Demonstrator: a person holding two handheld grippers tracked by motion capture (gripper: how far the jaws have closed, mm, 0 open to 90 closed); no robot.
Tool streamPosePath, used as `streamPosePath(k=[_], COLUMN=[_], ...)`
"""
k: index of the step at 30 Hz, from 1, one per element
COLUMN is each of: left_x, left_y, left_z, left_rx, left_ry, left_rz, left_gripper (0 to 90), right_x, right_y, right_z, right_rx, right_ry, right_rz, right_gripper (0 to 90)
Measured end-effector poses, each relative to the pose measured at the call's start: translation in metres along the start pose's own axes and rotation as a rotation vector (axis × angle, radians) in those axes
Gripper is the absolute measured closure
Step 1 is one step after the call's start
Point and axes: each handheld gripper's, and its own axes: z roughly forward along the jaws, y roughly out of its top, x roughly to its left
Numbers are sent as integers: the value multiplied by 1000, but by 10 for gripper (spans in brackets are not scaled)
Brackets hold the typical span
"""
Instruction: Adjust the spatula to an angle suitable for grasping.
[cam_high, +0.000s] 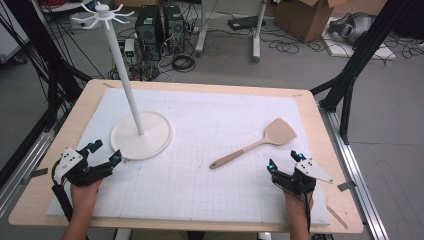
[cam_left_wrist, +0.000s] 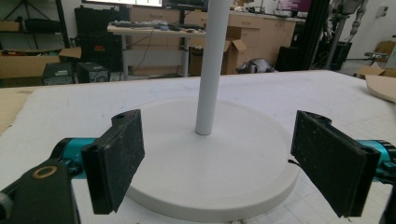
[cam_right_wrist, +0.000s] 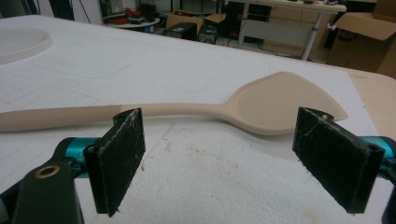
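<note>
A white padded mat (cam_high: 210, 120) covers the wooden table (cam_high: 330, 165) beneath and ahead of the fingers; far beyond the fingers, past the table's edge, stand black computer towers (cam_high: 157, 25), coiled cables (cam_high: 183, 62), and a cardboard box (cam_high: 305, 17).

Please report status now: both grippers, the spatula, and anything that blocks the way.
Left gripper open, facing the stand base. Right gripper open, empty, just short of the spatula. Spatula flat on the white mat. Nothing between.
</note>
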Motion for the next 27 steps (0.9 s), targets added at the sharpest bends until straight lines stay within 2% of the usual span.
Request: streamPosePath(k=[2,3,8,9,10,11,13,14,15,16,20,22,23,27], left_x=[0,0,0,0,0,0,0,0,0,0,0,0,0,0], left_y=[0,0,0,0,0,0,0,0,0,0,0,0,0,0], left_z=[0,0,0,0,0,0,0,0,0,0,0,0,0,0], left_rx=[2,2,1,0,0,1,1,1,2,4,3,4,5,3], left_ry=[-1,-1,-3,-2,-2,-2,-2,-2,-2,-2,-1,-1,-1,-1], left_rz=[3,2,-2,-3,-3,-3,-3,-3,-2,1,1,1,1,1], left_gripper=[176,176,176,176,176,176,176,177,177,177,177,177,177,177], right_x=[0,-3,-9,-12,-12,-16,-20,-22,-22,-26,-36,-39,-45,-57], right_y=[0,2,8,14,14,19,23,25,25,26,23,23,25,34], right_z=[1,4,10,13,13,15,17,18,18,18,21,21,23,30], right_rx=[15,46,59,60,60,72,85,91,91,69,75,77,84,118], right_ry=[8,21,-6,-7,-7,5,16,7,7,-6,-35,-39,-51,-79], right_rz=[10,25,-7,-16,-16,-24,-28,-31,-31,-28,11,11,8,-66], right_gripper=[167,168,201,298,298,460,694,787,787,895,900,899,900,900])
